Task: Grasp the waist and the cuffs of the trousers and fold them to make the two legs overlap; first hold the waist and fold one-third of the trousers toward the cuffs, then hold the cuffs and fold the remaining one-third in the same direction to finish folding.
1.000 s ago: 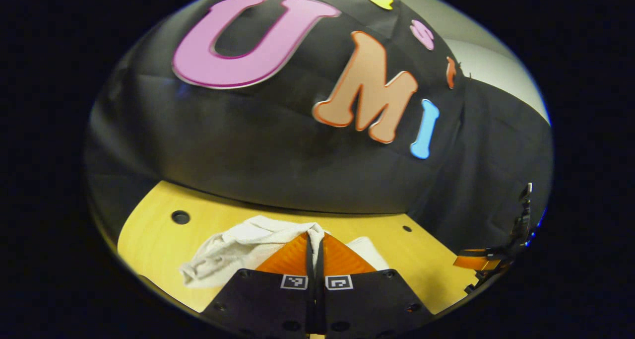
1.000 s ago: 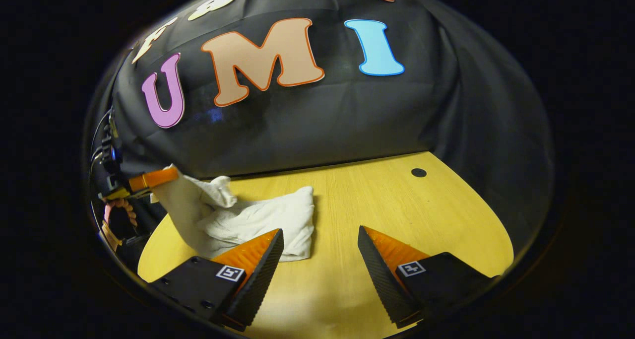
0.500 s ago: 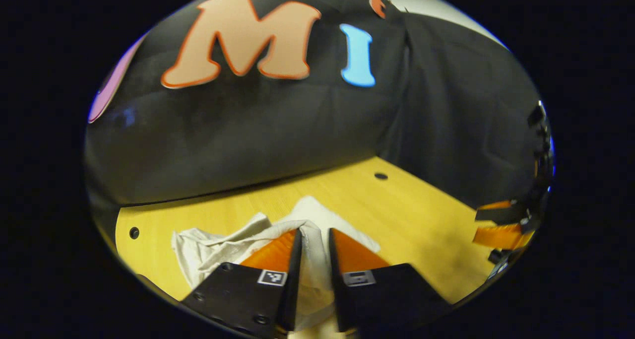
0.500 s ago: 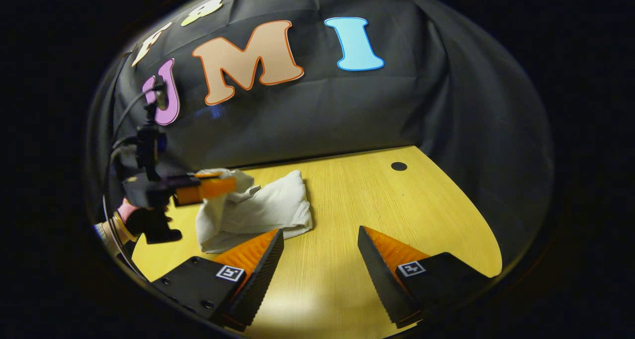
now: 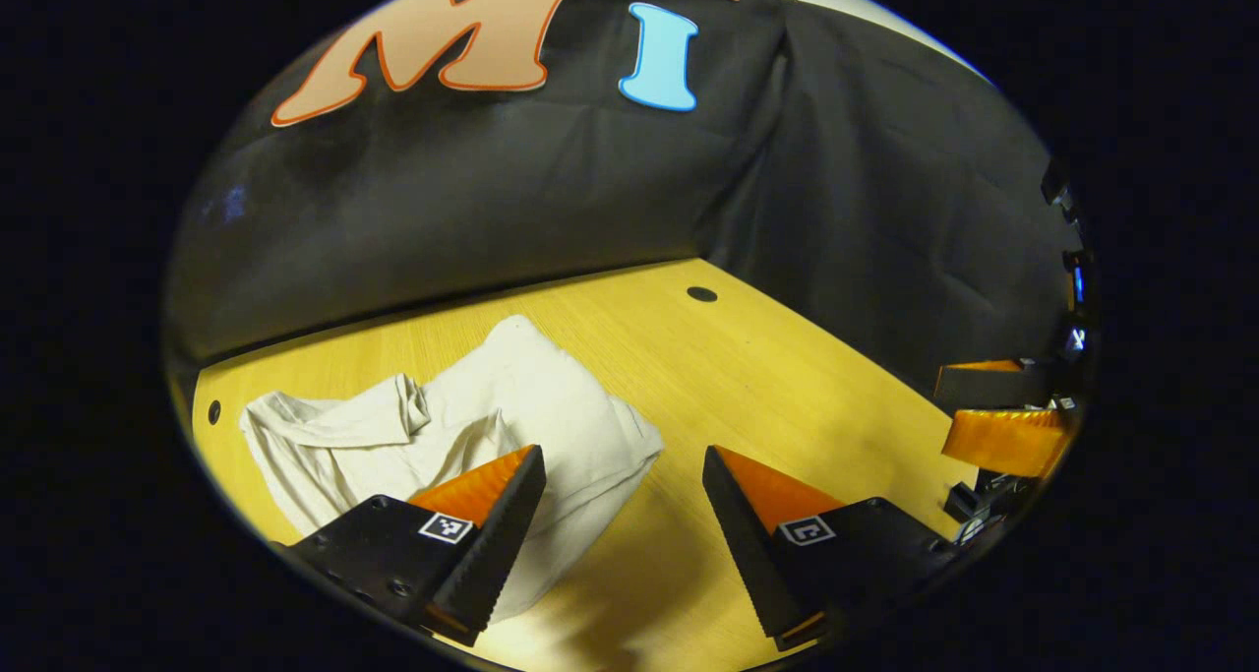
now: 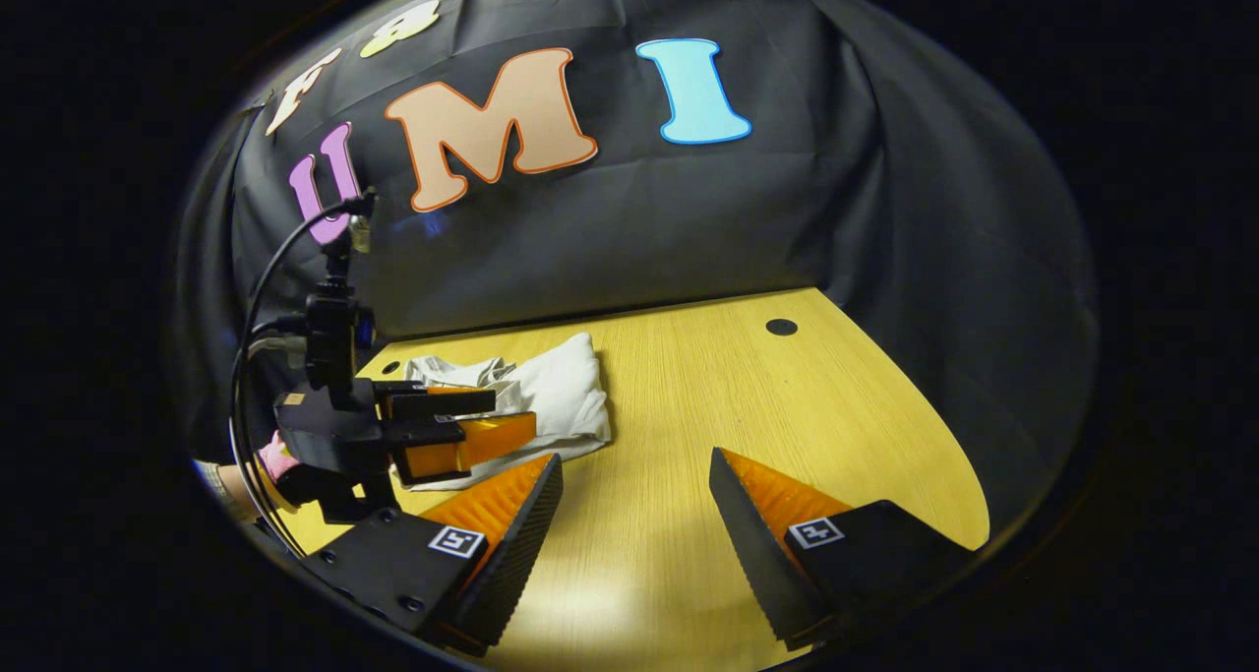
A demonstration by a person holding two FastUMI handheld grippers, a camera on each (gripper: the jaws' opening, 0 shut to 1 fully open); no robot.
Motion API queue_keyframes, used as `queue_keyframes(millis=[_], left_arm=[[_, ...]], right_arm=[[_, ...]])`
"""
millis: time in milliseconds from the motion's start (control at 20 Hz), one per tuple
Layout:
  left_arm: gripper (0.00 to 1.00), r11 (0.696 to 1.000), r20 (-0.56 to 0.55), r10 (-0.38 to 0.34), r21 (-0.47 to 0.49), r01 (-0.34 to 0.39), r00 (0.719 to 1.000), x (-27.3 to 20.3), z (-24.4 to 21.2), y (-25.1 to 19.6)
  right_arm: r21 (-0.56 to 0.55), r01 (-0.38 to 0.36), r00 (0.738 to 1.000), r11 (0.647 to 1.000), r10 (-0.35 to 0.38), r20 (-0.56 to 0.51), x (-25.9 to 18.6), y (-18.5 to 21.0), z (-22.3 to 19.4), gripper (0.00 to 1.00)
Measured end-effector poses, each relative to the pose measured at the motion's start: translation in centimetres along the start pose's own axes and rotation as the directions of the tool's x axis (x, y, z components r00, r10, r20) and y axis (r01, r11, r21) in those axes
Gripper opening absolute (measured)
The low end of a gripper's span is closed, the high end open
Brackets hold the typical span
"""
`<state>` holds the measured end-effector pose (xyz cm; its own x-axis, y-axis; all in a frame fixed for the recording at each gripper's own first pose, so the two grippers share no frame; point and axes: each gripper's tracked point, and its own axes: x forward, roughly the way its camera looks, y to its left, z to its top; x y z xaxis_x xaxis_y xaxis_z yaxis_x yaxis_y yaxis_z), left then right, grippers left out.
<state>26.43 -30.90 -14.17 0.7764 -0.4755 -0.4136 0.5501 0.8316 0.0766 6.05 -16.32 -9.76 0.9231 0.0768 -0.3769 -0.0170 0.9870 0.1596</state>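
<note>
Two grippers spread wide, left gripper [image 5: 622, 515] over bunched white trousers [image 5: 433, 426], right gripper [image 6: 634, 515] above yellow table [image 6: 787, 416].

Off-white, plain, creased fabric trousers [image 5: 433, 426]: no print or stripe; shaded folds read pale grey. Same off-white in right gripper view [image 6: 551, 397].

Yellow wood-grain worktop [image 5: 787, 377]: fine parallel grain lines, warm honey tone; small round black holes [image 5: 701, 293] dot surface. Grain and one dark hole [image 6: 781, 327] also in right gripper view.

Black cloth booth wall [image 5: 492, 200]: matte, faint creases.

Black-and-white square coded markers [image 5: 807, 531] on black gripper bodies.
</note>
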Motion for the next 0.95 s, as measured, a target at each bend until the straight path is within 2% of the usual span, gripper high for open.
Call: queue_keyframes(millis=[300, 350, 400, 650, 950], left_arm=[[0.95, 0.99, 0.094, 0.14, -0.031, -0.137, 0.986, -7.7, 2.4, 2.1], [0.96, 0.986, 0.091, 0.164, -0.045, -0.16, 0.982, -9.0, 2.1, 2.7], [0.95, 0.982, 0.087, 0.182, -0.065, -0.176, 0.98, -10.2, 1.7, 3.1], [0.96, 0.946, 0.066, 0.263, -0.214, -0.244, 0.962, -15.2, -0.8, 5.0], [0.96, 0.918, 0.021, 0.326, -0.244, -0.312, 0.945, -20.0, -4.6, 5.8]], right_arm=[[0.017, -0.045, 0.997, 0.999, 0.044, 0.07, -2.1, 2.3, 1.6, 0.96], [0.018, -0.061, 0.995, 0.998, 0.059, 0.084, -2.5, 2.8, 1.8, 0.92], [0.015, -0.071, 0.993, 0.997, 0.069, 0.094, -2.9, 3.4, 1.7, 0.96], [0.004, -0.102, 0.989, 0.995, 0.101, 0.111, -5.4, 5.4, 0.6, 0.96], [0.007, -0.109, 0.984, 0.994, 0.107, 0.144, -8.5, 6.2, 0.0, 0.96]])
